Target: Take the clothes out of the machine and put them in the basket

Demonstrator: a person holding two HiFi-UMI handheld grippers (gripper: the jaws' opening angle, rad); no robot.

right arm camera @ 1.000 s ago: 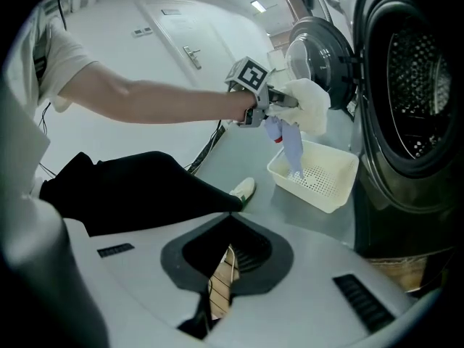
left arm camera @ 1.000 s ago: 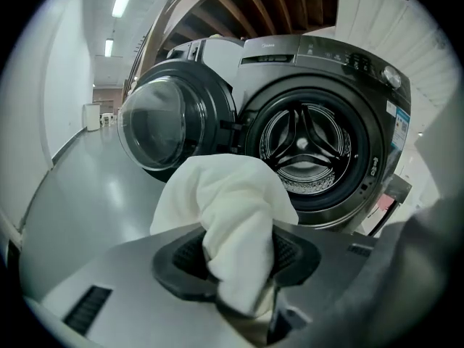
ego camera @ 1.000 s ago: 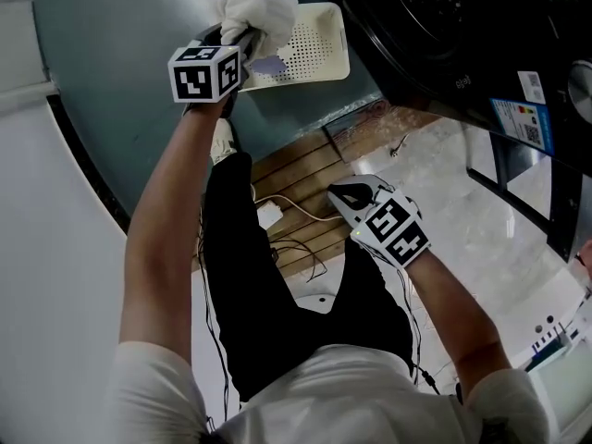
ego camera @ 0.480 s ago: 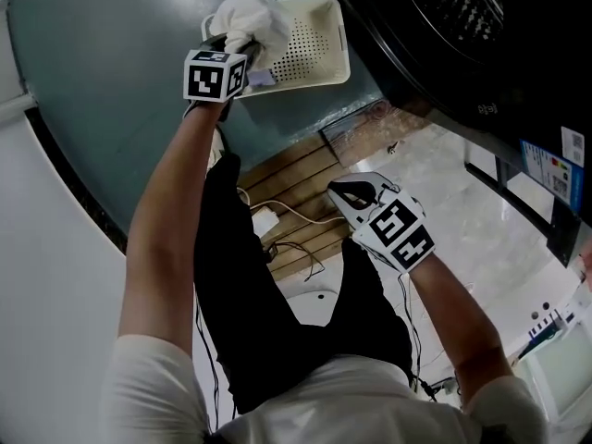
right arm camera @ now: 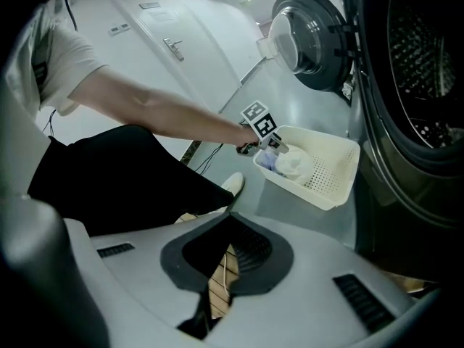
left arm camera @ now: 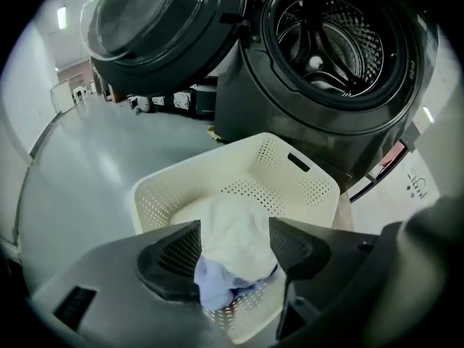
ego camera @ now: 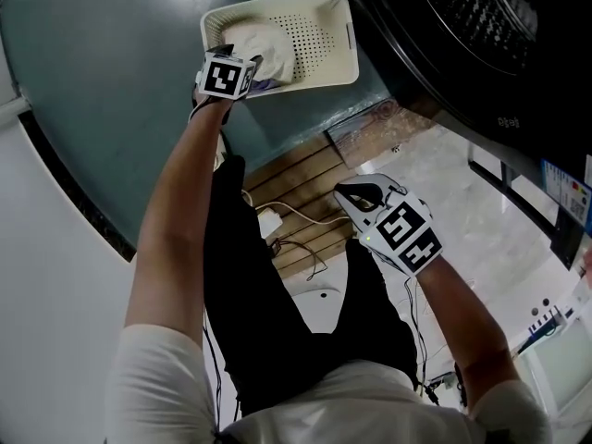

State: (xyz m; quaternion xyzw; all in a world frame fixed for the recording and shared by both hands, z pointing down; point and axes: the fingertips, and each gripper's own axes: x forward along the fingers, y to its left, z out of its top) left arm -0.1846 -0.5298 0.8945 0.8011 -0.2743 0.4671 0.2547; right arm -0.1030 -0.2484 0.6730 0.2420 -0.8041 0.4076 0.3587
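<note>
Our left tongs (left arm camera: 233,261) have just been opening around the clothes (left arm camera: 235,227) in the basket (left arm camera: 308,191). The fabric may cling to a pad (left arm camera: 177,256) and lift out as we withdraw. Our right tongs (right arm camera: 225,263) are closed and empty.

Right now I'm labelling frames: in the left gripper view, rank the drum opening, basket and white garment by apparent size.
1. basket and drum opening: about alike, and the basket is nearer, so no ranking.
2. white garment: clearly smallest.
</note>
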